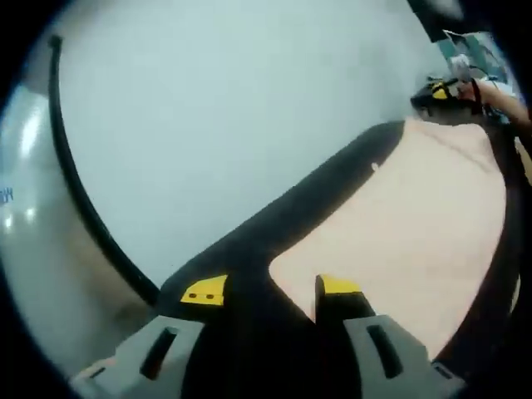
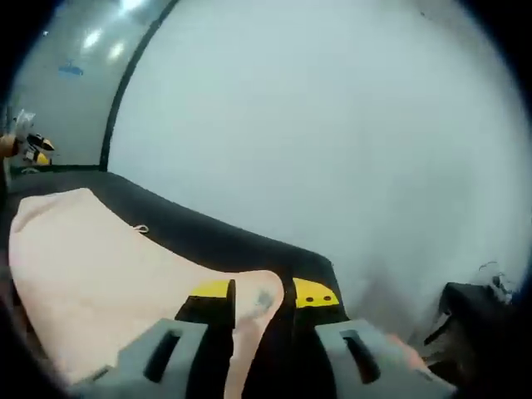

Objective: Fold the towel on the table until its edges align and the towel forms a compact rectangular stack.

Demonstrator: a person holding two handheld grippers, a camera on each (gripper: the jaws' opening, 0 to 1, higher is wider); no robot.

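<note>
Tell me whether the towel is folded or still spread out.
Spread out. The towel lies flat in one layer on the black table, no stacked edges visible. The right tool has one corner between its jaws.

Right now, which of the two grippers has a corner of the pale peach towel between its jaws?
The right gripper: the pale peach towel runs up between its yellow-tipped jaws. The left gripper holds only dark table between its jaws.

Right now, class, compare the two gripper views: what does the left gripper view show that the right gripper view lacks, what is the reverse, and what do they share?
Left gripper view: the left gripper open at a towel corner, gripping nothing, with the right gripper far across.

Right gripper view: the right gripper with a towel corner between its jaws, and the left gripper in the distance.

Both: the peach towel spread on the black table, against a pale wall.
</note>
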